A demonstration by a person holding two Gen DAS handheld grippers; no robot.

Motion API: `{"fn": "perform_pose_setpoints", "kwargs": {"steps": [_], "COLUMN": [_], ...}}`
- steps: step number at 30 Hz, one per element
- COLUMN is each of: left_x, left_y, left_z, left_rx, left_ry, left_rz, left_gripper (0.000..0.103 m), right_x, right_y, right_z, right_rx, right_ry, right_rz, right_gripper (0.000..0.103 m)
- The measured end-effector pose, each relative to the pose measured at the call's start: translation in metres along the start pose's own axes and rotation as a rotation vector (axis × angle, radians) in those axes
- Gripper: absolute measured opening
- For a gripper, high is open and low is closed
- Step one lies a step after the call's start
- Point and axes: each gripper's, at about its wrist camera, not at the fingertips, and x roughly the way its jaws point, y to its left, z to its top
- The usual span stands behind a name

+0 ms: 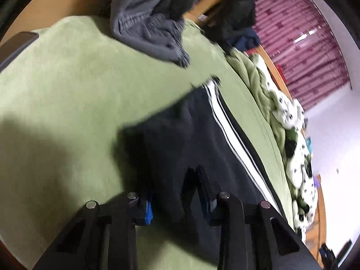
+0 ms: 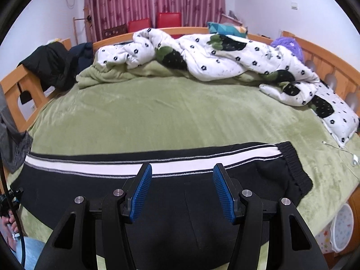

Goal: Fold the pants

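Black track pants (image 2: 184,193) with a white side stripe lie flat and lengthwise across the near part of a bed covered in green plush bedding (image 2: 171,117). Ribbed cuff or waistband end sits to the right in the right wrist view, close to the mattress edge.

Right gripper (image 2: 182,191): held above the pants, jaws standing well apart, blue ribbed pads facing each other with nothing between them. No contact with the fabric is visible.

Left gripper (image 1: 175,193): view is motion-blurred. A fold of the black pants (image 1: 198,139) hangs between the fingers, and the jaws stand narrow around it. The blue pad of one finger shows at the cloth's edge; the other finger is dark against the fabric. Whether the pads actually press the cloth cannot be told from the blur.

Surroundings: grey garment (image 1: 150,22) lies bunched at the bed's edge near the wooden bed frame (image 2: 13,83). White floral quilt (image 2: 202,54) is heaped along the far side. Dark jacket (image 2: 49,65) is draped over the frame at the left. Pink curtains (image 2: 153,0) hang behind the bed.
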Motion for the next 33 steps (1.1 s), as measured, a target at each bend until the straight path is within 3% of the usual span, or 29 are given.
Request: {"fn": "perform_pose_setpoints", "kwargs": {"steps": [5, 7, 11, 16, 21, 23, 28, 33], "left_x": [0.006, -0.001, -0.02, -0.048, -0.053, -0.044, 0.004, 0.046], "left_y": [-0.004, -0.016, -0.066, -0.159, -0.259, -0.286, -0.337, -0.354], "left_z": [0.012, 0.014, 0.014, -0.007, -0.08, -0.113, -0.214, -0.321], "left_rx": [-0.018, 0.049, 0.229, 0.501, 0.778, 0.831, 0.919, 1.021], "left_ry": [-0.008, -0.032, -0.077, -0.145, -0.199, -0.184, -0.061, 0.1], "left_rz": [0.028, 0.071, 0.148, 0.208, 0.23, 0.208, 0.146, 0.051], "left_gripper": [0.028, 0.011, 0.01, 0.01, 0.01, 0.01, 0.01, 0.01], "right_x": [-0.01, -0.005, 0.012, 0.039, 0.062, 0.061, 0.049, 0.042], "right_y": [0.007, 0.008, 0.0, -0.025, -0.064, -0.08, -0.12, -0.14], "right_z": [-0.009, -0.022, -0.045, -0.068, -0.081, -0.084, -0.093, -0.105], "right_rx": [0.066, 0.068, 0.07, 0.076, 0.147, 0.17, 0.25, 0.298], "right_ry": [-0.039, -0.051, -0.035, -0.033, -0.003, -0.01, -0.036, -0.027], "right_rz": [0.06, 0.071, 0.124, 0.159, 0.18, 0.173, 0.151, 0.131], "right_gripper": [0.056, 0.056, 0.056, 0.056, 0.056, 0.056, 0.056, 0.056]}}
